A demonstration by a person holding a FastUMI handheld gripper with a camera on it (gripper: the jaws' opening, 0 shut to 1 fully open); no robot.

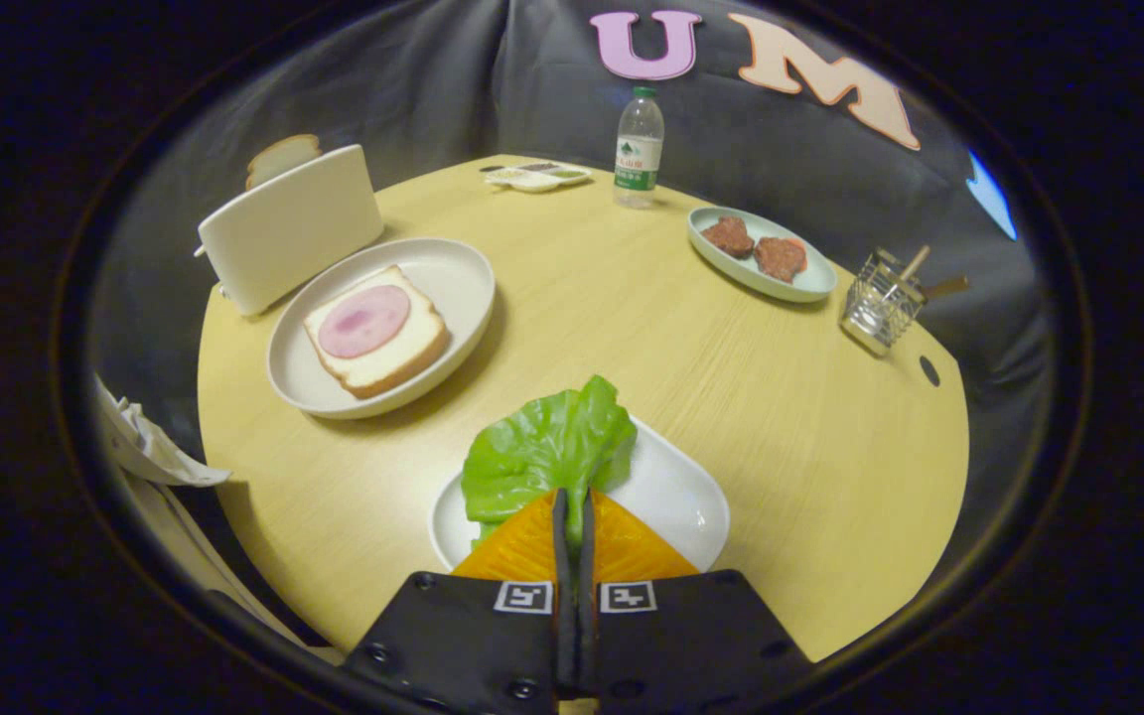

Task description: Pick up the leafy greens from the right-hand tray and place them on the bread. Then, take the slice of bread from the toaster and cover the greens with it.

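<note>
Two fingers of hand-held gripper pinching leafy greens by near edge, lifted over white tray, ready for carrying left to ham-topped bread.

Bench: pale yellow wood with fine straight grain. Leafy greens: bright green, veined, pinched between the closed tongs. Tray under the greens: glossy white. Round plate: off-white; bread on it cream with a tan crust, topped by a pink ham slice with a darker pink centre. Toaster: cream; slice in toaster light tan. Oval dish: pale mint green, carrying two reddish-brown patties. Bottle: clear, with green cap and green-and-white label. Wire basket: silvery metal.
</note>
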